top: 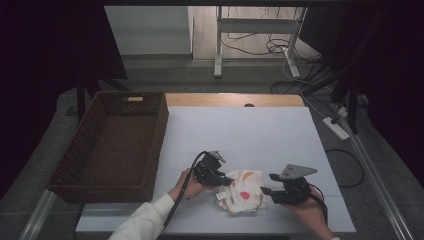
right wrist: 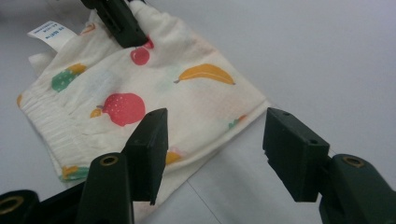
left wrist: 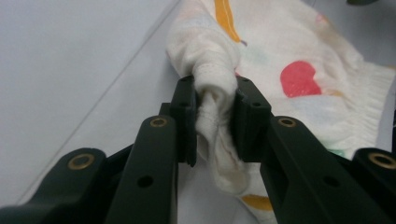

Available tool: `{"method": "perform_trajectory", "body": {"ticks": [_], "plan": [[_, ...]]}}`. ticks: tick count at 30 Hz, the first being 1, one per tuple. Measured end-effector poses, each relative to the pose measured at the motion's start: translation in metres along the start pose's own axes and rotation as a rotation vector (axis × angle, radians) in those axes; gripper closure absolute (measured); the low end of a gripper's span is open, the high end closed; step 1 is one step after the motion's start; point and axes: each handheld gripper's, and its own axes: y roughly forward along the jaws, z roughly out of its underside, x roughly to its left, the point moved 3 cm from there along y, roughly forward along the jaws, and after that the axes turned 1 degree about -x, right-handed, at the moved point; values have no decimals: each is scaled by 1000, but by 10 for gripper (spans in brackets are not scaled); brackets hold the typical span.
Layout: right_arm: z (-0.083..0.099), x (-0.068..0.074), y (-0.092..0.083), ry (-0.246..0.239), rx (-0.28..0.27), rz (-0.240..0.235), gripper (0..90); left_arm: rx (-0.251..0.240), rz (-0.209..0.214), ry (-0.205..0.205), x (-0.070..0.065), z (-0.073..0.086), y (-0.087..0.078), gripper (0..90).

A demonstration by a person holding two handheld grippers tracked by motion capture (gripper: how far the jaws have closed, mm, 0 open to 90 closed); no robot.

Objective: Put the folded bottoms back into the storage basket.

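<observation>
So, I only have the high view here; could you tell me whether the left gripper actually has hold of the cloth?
Observer: Yes. In the left gripper view the left gripper is shut on a bunched fold of the fruit-print cloth.
Operator: Thank you. And is the right gripper holding anything?
Observer: No. The right gripper stands open over the cloth's near corner, with nothing pinched.
Operator: Is there a label on the cloth?
Observer: Yes, a white tag sticks out at the far edge in the right gripper view.
</observation>
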Motion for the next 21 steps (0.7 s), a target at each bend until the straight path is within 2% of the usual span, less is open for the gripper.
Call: {"method": "perform_trajectory", "body": {"ticks": [5, 13, 21], "plan": [[0, 0, 0, 1, -1, 2, 409, -38, -7, 9, -1, -4, -9, 735], [0, -1, 0, 0, -1, 4, 403, -86, -18, -1, 3, -8, -25, 735], [0, -1, 0, 2, -2, 11, 389, -119, -28, 0, 6, -11, -38, 735]]}}
